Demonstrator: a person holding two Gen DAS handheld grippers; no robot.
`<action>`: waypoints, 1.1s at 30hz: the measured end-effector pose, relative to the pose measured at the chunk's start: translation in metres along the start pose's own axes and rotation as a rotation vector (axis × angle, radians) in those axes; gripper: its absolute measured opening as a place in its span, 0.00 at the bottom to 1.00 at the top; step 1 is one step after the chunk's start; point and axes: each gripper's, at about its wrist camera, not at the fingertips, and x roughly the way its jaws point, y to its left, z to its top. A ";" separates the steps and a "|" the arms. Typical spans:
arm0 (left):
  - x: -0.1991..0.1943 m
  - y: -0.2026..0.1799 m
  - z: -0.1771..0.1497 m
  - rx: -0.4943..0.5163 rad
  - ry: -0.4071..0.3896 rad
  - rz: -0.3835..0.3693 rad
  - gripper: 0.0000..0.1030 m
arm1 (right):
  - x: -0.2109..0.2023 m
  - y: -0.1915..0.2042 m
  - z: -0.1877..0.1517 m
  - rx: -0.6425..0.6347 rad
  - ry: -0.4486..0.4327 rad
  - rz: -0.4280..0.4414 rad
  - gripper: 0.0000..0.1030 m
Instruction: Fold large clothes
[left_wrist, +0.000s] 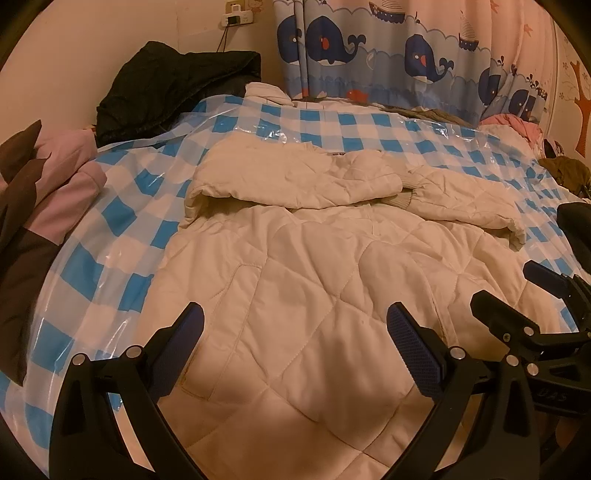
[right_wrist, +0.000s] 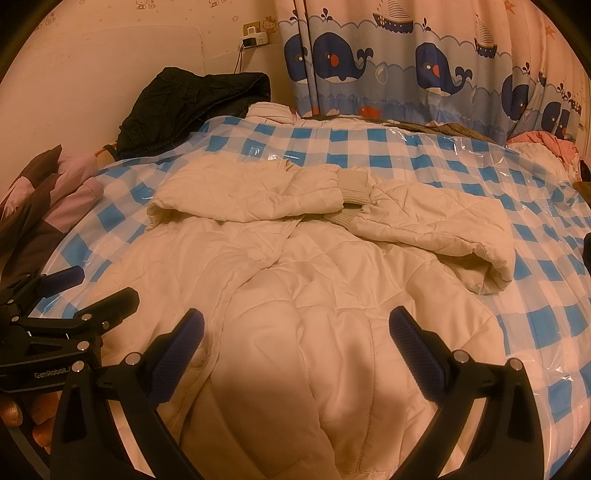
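I can't see the cream jacket's (left_wrist: 295, 288) near hem, cut off by the bottom edge; its collar hides under folded sleeves (right_wrist: 258, 195); wall socket (right_wrist: 253, 35) details too small.

Home bedroom, likely a child's.
Bed (right_wrist: 535, 325) covered with a blue-and-white checked plastic sheet, clothes heaped round its edges: black jacket (right_wrist: 192, 107) at the wall, pink-and-brown garment (left_wrist: 48, 206) on the left, pink cloth (right_wrist: 550, 144) at far right. Whale-and-boat cartoon curtain (right_wrist: 406, 62) behind. Wall has cartoon cat stickers (right_wrist: 271, 27), a tree decal (left_wrist: 581, 96), and a socket (right_wrist: 255, 37) with a plugged-in charger and cord.
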 end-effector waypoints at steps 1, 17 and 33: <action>0.000 0.000 0.000 0.000 0.000 0.000 0.93 | 0.000 0.000 0.000 0.002 -0.004 0.003 0.93; 0.000 -0.001 0.000 0.002 -0.002 0.002 0.93 | -0.013 -0.020 0.011 0.038 -0.036 -0.027 0.93; 0.010 0.001 0.008 -0.003 0.028 -0.007 0.93 | 0.121 -0.065 0.083 -0.209 0.187 -0.240 0.93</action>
